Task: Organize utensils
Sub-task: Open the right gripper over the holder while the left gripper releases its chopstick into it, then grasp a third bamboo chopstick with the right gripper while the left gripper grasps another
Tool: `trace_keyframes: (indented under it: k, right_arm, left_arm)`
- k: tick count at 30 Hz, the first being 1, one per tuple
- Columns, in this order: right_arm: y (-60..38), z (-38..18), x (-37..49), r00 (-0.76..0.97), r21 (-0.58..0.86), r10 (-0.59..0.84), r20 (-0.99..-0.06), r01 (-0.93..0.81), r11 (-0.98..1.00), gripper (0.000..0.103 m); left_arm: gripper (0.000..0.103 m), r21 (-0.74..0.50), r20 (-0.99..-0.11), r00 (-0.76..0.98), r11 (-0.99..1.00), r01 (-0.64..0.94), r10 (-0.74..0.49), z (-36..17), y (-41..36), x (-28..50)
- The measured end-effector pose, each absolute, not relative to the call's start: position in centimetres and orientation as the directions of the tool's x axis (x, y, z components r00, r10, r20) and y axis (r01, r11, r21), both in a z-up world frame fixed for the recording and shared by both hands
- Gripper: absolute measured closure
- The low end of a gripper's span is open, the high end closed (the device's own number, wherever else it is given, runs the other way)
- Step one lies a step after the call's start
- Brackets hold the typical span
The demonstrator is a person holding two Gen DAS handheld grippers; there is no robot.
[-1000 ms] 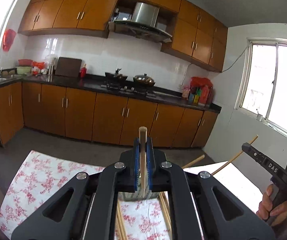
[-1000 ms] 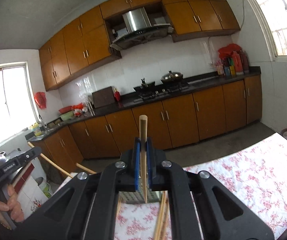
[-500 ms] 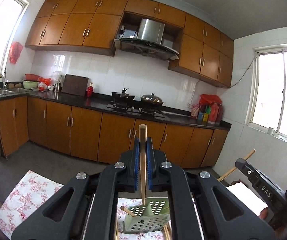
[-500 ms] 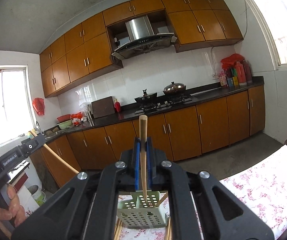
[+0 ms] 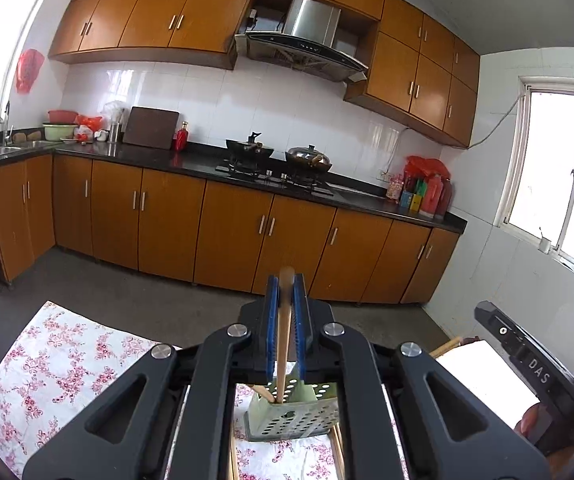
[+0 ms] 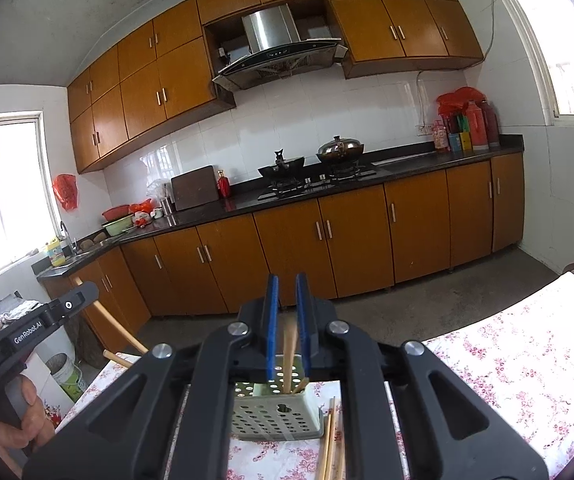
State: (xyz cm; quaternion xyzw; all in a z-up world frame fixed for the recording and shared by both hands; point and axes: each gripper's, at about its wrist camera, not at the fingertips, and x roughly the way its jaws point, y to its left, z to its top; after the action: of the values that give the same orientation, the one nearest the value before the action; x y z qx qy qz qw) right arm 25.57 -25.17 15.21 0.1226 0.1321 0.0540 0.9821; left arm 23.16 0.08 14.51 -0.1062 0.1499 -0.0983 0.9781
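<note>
Left wrist view: left hand-held gripper (image 5: 285, 300) clamps chopstick (image 5: 284, 336), tip hidden in holder (image 5: 291, 420).

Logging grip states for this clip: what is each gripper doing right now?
Left gripper: shut on a chopstick, its tip in the holder.
Right gripper: jaws opening, its chopstick dropping free into the holder.

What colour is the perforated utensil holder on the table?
Pale green utensil holder, clearest in the right wrist view.
</note>
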Motion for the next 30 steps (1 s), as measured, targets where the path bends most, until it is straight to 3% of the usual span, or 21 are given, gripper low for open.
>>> trace_keyframes:
  k: [4,8,13,23,30]
  right_arm:
    - [-26.2,15.5,23.9,0.967,0.255,0.108,-0.233,-0.047,0.966,0.082]
    - [-27.8,15.1,21.6,0.969,0.255,0.074,-0.236,-0.011,0.967,0.08]
    - [-29.6,11.6,18.5,0.946,0.238,0.038,-0.323,0.042,0.97,0.08]
    - [-27.0,-2.9,21.7,0.705,0.214,0.15,-0.693,0.003,0.977,0.08]
    - [-23.6,-8.0,23.4,0.613,0.189,0.161,-0.773,-0.02,0.982,0.081]
  left_arm:
    - [0.094,-0.25,-0.257,0.939,0.954,0.162,-0.227,15.3,0.7,22.3]
    - [0.092,-0.254,-0.239,0.947,0.955,0.155,-0.217,15.9,1.5,20.9]
    - [0.086,-0.252,-0.258,0.945,0.958,0.137,-0.203,14.9,3.1,18.5]
    - [0.085,-0.213,-0.548,0.823,0.976,0.034,-0.148,3.5,5.6,19.2]
    - [0.085,-0.26,-0.669,0.718,0.965,0.017,-0.193,-2.7,6.4,19.9]
